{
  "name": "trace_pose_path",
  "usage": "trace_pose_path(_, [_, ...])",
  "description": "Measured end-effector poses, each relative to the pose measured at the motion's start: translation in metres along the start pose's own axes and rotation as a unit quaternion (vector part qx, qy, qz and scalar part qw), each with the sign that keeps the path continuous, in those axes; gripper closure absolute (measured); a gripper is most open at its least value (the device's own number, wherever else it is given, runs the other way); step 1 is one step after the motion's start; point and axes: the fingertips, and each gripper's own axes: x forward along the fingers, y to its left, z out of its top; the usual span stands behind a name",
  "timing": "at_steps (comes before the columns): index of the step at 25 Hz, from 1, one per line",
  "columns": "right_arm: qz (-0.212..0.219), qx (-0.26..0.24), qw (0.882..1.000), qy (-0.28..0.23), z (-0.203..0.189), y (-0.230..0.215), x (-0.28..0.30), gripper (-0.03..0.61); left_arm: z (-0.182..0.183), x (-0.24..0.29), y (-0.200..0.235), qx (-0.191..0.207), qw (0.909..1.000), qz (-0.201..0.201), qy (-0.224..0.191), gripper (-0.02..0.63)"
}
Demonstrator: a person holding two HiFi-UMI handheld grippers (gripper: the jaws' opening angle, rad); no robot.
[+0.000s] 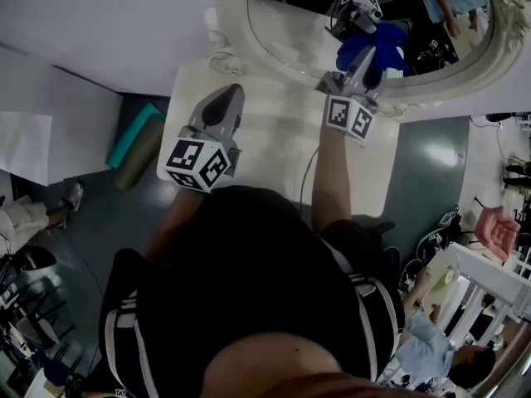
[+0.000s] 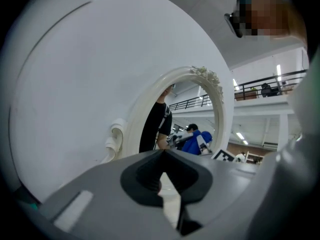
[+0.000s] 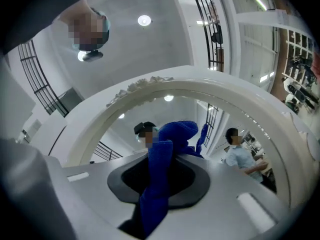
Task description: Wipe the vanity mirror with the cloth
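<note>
So the cloth (image 3: 159, 181) is blue, fluffy and clearly soft and light. It flops over itself and will bunch up or slip out long before it scratches anything. Our right gripper (image 1: 362, 71) has its jaws clamped on a bunched fold of it, with a wad sticking out past the tips and a tail hanging below. That seems like the right place to hold it, since the wad is what should meet the glass, not the hard tips. It's up at the lower part of the mirror (image 1: 290, 31), and the wad looks like it's touching its own reflection, though we can't swear it's pressed flat. The mirror is the fragile bit: stiff, smooth glass in an ornate white frame (image 1: 232, 23), standing at the back of the white table (image 1: 274, 143). We'd guess it could rock or slide if we lean on it, so light pressure and short strokes feel safer. If it needs steadying, we'd grab the frame and never the glass. Our left gripper (image 1: 226, 104) hovers over the table, well off to the left of the cloth, jaws together with nothing in them.
</note>
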Motion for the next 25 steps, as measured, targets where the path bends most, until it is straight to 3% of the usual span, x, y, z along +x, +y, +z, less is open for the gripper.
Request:
trace_pose_path(11, [0.114, -0.024, 0.993, 0.030, -0.033, 0.088, 0.006, 0.506, 0.000, -0.021, 0.022, -0.015, 0.9993, 0.031, -0.015, 0.603])
trace_pose_path(16, [0.178, -0.043, 0.982, 0.055, -0.060, 0.146, 0.006, 0.508, 0.008, -0.029, 0.035, -0.022, 0.9988, 0.039, -0.020, 0.603])
trace_pose_path(25, [0.236, -0.051, 0.966, 0.087, -0.089, 0.191, -0.002, 0.509, 0.013, -0.041, 0.047, -0.031, 0.9971, 0.066, -0.023, 0.603])
